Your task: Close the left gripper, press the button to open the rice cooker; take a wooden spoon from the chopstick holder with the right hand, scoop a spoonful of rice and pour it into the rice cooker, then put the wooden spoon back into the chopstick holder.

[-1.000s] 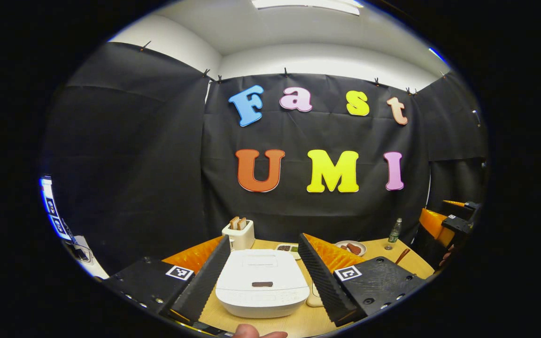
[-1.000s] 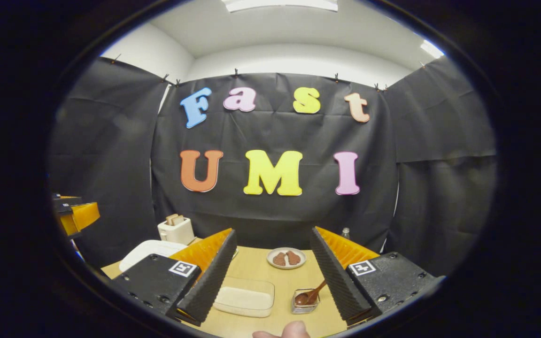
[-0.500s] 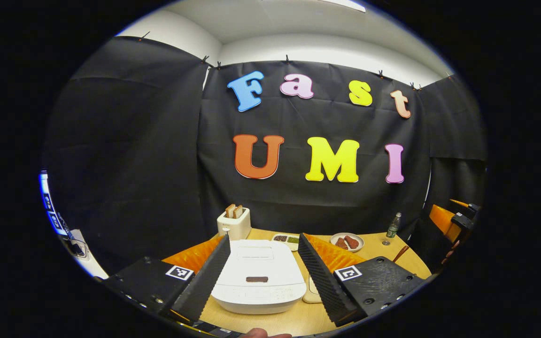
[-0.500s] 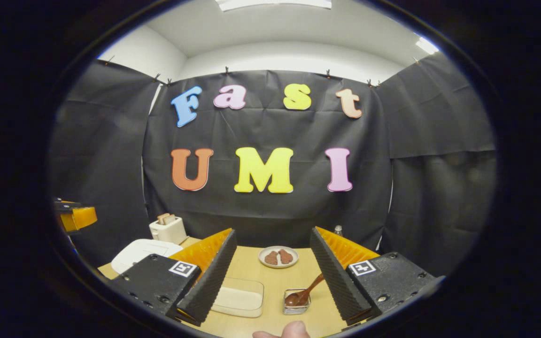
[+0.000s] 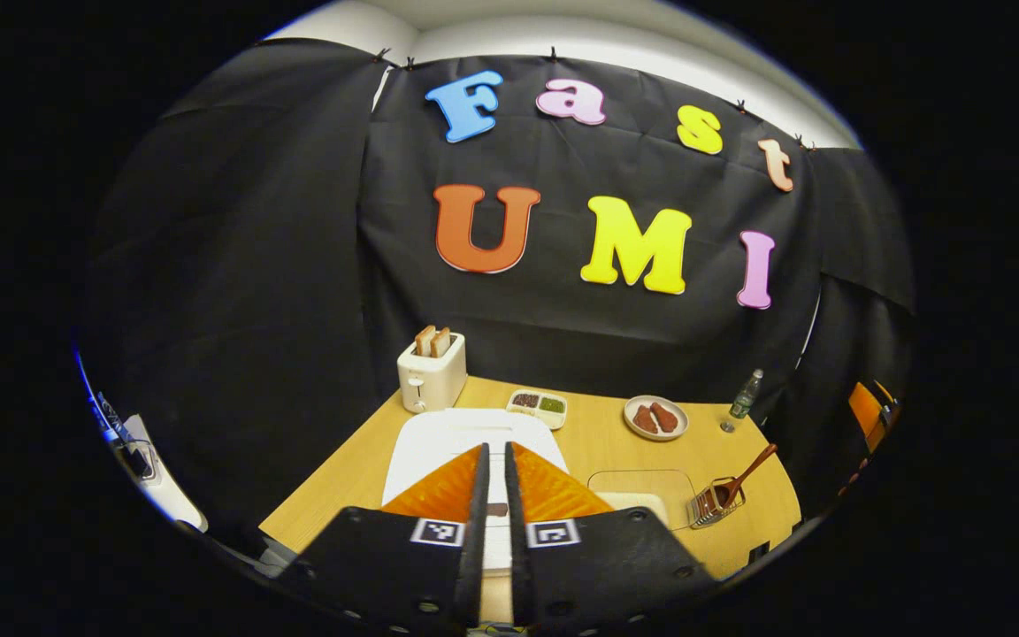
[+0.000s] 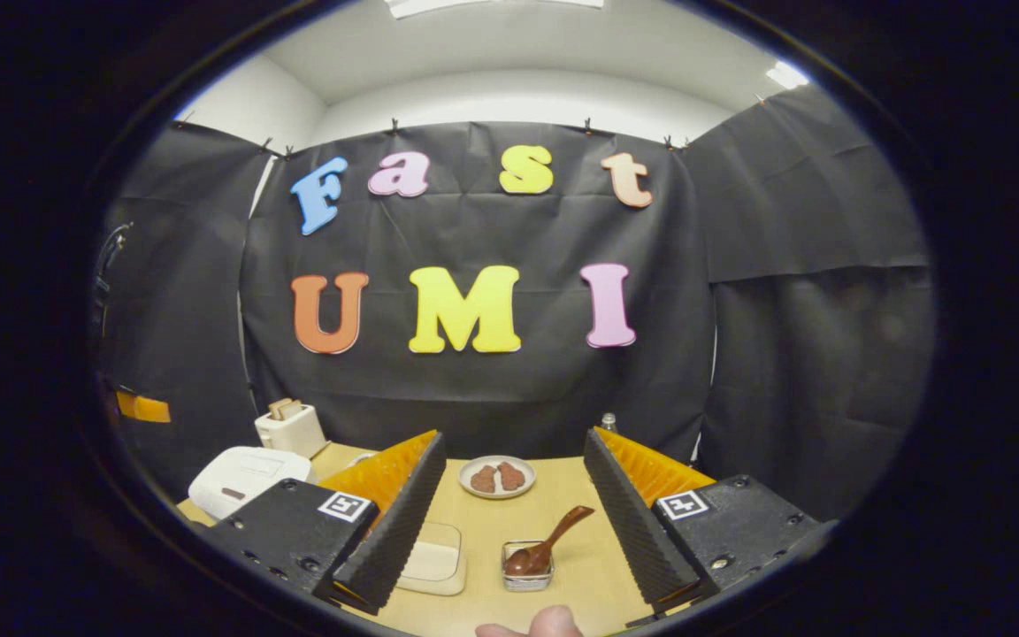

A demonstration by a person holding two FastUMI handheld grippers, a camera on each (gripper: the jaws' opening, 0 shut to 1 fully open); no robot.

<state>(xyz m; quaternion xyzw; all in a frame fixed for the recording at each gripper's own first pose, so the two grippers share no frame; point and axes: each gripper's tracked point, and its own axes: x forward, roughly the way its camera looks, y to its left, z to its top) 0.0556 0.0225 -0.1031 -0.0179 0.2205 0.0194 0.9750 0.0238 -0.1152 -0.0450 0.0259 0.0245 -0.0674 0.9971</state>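
The white rice cooker (image 5: 439,438) sits on the wooden table with its lid down. My left gripper (image 5: 494,449) hovers over it, shut, with nothing between the fingers. The dark lid button (image 5: 497,510) shows through the thin gap between them. A wooden spoon (image 5: 747,471) leans in the wire chopstick holder (image 5: 711,506) at the right. My right gripper (image 6: 514,438) is open and empty. The spoon (image 6: 552,541) and its holder (image 6: 525,575) lie ahead between the fingers. The clear rice container (image 6: 435,563) is just left of them, and the cooker (image 6: 242,472) stands at far left.
A toaster (image 5: 430,376) with bread stands at the back wall beside a small two-part dish (image 5: 538,404). A plate of meat (image 5: 655,418) and a bottle (image 5: 744,396) sit at the back right. A person's fingertip (image 6: 534,624) shows at the bottom edge.
The left gripper's fingers have shut, and it has risen and tipped down over the rice cooker. In the right gripper view the scene has slid a little leftward.
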